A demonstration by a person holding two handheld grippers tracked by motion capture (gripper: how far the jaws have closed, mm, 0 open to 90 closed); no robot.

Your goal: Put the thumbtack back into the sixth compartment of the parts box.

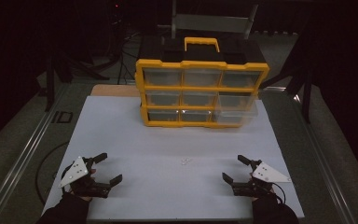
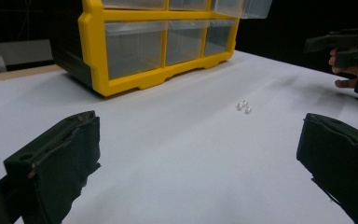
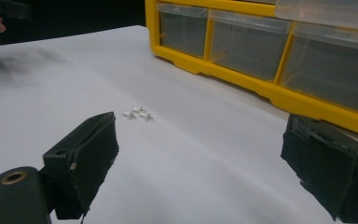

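Observation:
A yellow organiser (image 1: pixel 201 92) with clear drawers in three rows stands at the back of the white table (image 1: pixel 135 140); it also appears as the organiser (image 2: pixel 158 46) and the organiser (image 3: pixel 270 51). Its middle right drawer (image 1: pixel 237 100) is pulled out a little. A few small white push pins (image 1: pixel 185 161) lie near the table's middle front, seen too as pins (image 2: pixel 244 106) and pins (image 3: pixel 137 113). My left gripper (image 1: pixel 108 168) rests open at the front left, with nothing between its jaws. At the front right my right gripper (image 1: pixel 235 168) stands open and empty.
A yellow carry handle (image 1: pixel 201 43) tops the organiser. A wooden board edge (image 1: pixel 114 90) shows behind the table's left. Dark floor, cables and stand legs surround the table. Bare white surface lies between the grippers and the organiser.

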